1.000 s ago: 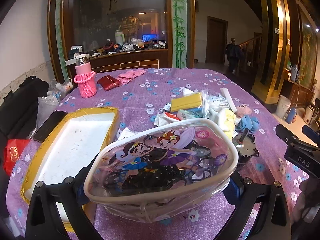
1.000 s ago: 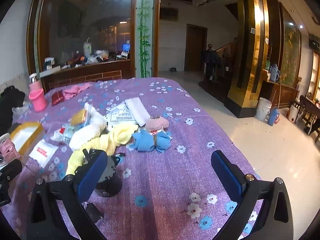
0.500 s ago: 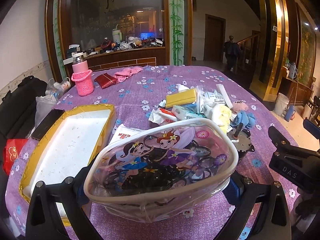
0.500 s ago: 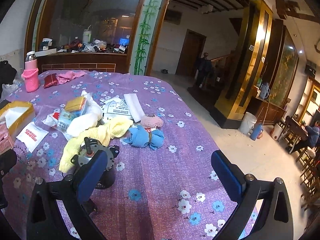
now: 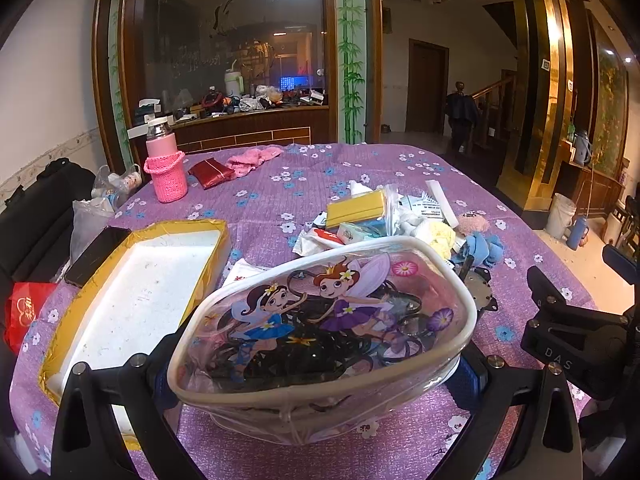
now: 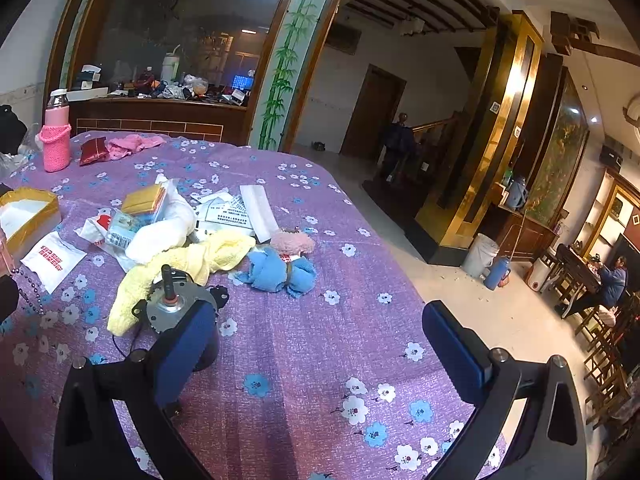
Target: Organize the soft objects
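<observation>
My left gripper [image 5: 316,376] is shut on a clear cartoon-fairy pouch [image 5: 320,332] full of dark hair ties and holds it above the purple tablecloth. A yellow-rimmed white tray [image 5: 132,300] lies just left of it. My right gripper [image 6: 320,344] is open and empty over the cloth; it also shows at the right of the left wrist view [image 5: 576,332]. Ahead of it lie a blue sock bundle [image 6: 280,272], a yellow cloth [image 6: 192,264], a white cloth [image 6: 164,232] and a pink fluffy piece [image 6: 292,242].
A small metal motor [image 6: 176,308] stands by my right gripper's left finger. Packets, a yellow sponge [image 5: 356,208] and papers are piled mid-table. A pink bottle [image 5: 164,168], red pouch [image 5: 212,172] and pink cloth [image 5: 252,158] sit at the back. The table edge drops off at the right.
My left gripper with the pouch has pulled back and risen slightly, showing more of the tray. My right gripper has lifted and tilted, with the pile now further ahead on the left.
</observation>
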